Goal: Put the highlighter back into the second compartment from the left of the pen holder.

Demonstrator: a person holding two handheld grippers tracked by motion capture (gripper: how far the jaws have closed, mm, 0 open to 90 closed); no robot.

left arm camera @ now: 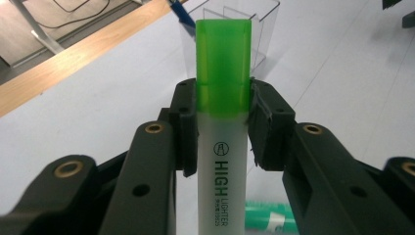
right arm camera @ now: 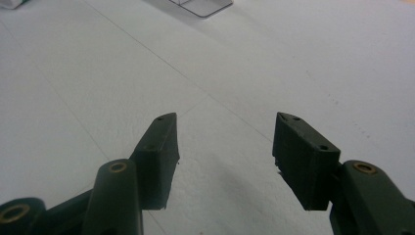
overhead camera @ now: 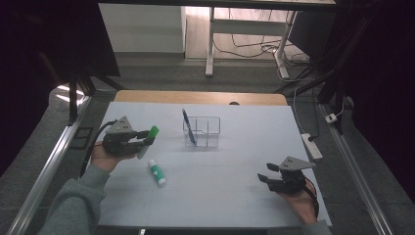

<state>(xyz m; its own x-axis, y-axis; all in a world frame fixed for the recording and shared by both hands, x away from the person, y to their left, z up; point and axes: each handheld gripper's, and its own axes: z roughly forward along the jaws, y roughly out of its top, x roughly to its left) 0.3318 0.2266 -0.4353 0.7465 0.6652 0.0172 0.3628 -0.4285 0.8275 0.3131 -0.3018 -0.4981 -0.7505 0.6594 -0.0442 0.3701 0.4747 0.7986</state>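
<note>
The left claw (left arm camera: pixel 223 122) pinches a green-capped highlighter (left arm camera: pixel 223 98), its pads pressed against the barrel just where the cap meets the pale body; the left gripper view reads the print "HIGH LIGHTER" on that body, which the high view is too far off to give. In the high view the left claw (overhead camera: pixel 147 138) sits at about 9 o'clock on the desk (overhead camera: pixel 244 196), held level in the person's left hand (overhead camera: pixel 100 155), with the highlighter (overhead camera: pixel 150 135) poking out toward 2 o'clock, its green cap leading. Past the cap in the left gripper view stands a clear plastic organizer (left arm camera: pixel 254 24) with a blue pen (left arm camera: pixel 181 12) leaning in it; the high view places that organizer (overhead camera: pixel 208 128) near 12 o'clock, with the pen (overhead camera: pixel 189 126) tilted in its left compartment. A white-and-green glue stick (overhead camera: pixel 157 173) lies flat on the desk just beside the left hand, toward 5 o'clock of it; the left gripper view catches only a blurred green strip of it (left arm camera: pixel 269 218) under the jaws. The right claw (right arm camera: pixel 225 142) is spread with nothing between its jaws, over bare white desk; the high view sets it (overhead camera: pixel 266 172) at about 4 o'clock, well apart from everything else.
</note>
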